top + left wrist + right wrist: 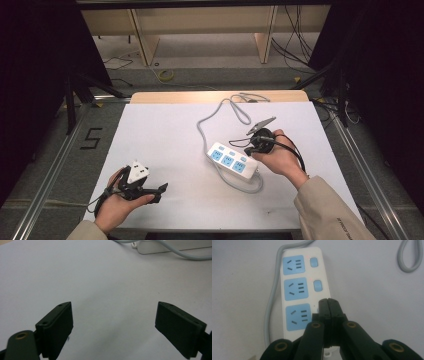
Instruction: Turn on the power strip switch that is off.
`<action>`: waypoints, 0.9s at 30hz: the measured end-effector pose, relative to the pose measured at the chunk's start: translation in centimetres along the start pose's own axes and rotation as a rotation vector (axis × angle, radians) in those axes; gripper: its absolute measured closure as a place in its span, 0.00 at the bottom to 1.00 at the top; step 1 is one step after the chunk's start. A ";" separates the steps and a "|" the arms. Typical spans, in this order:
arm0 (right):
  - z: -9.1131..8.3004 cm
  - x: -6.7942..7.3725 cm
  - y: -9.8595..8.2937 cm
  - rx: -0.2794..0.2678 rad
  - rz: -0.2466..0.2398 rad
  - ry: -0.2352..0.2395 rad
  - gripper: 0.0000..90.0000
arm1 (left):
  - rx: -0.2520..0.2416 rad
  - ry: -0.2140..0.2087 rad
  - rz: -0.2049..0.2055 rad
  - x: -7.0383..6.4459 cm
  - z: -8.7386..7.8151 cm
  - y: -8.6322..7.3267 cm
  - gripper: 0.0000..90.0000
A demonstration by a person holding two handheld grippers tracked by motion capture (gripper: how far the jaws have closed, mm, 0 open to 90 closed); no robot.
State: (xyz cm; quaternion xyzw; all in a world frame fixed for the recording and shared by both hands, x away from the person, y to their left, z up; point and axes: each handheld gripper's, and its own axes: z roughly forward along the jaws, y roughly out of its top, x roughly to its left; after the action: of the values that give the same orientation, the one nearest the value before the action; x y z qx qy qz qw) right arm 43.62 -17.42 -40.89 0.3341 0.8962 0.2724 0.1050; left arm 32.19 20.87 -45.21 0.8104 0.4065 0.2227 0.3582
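A white power strip [231,161] with three blue sockets lies mid-table, and its grey cable [210,117] loops toward the far edge. In the right gripper view the strip [297,277] runs lengthwise, with two blue switches beside the upper sockets. My right gripper [328,302] is shut with nothing in it. Its tips sit over the strip's edge next to the nearest socket and hide what lies under them. In the high view the right gripper [252,149] angles down at the strip's right end. My left gripper [159,192] stands open at the near left, and nothing lies between its fingers [58,322].
The cable [240,185] also curls around the strip's near side. The strip's end and cable [175,251] show at the top of the left gripper view. The white table [165,135] has a wooden far edge. Dark floor and rails flank it.
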 end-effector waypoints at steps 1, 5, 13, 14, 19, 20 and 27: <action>0.1 0.0 0.0 0.000 -0.006 0.000 1.00 | 0.000 0.000 0.001 0.0 0.0 0.0 0.16; 0.1 0.0 0.2 0.006 -0.003 0.000 1.00 | 0.000 0.000 0.000 0.0 0.0 0.0 0.16; 0.4 -0.1 0.5 0.016 -0.011 0.005 1.00 | -0.001 -0.001 0.000 0.0 0.0 0.0 0.16; 0.4 -0.1 0.5 0.020 -0.009 0.005 1.00 | -0.001 0.000 0.000 0.0 0.0 0.0 0.16; 0.6 0.0 0.6 0.035 0.000 0.003 1.00 | -0.002 -0.001 -0.001 0.0 0.0 0.0 0.16; 0.6 0.0 0.7 0.034 0.000 0.004 1.00 | -0.002 -0.001 -0.001 0.0 0.0 0.0 0.16; 0.9 0.0 0.9 0.047 -0.005 0.007 1.00 | -0.002 0.000 0.000 0.0 0.0 0.0 0.16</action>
State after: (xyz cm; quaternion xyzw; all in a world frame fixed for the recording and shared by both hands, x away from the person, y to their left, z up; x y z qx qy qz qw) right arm 44.45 -16.50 -41.12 0.3332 0.9035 0.2523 0.0948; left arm 32.19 20.87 -45.19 0.8101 0.4061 0.2230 0.3591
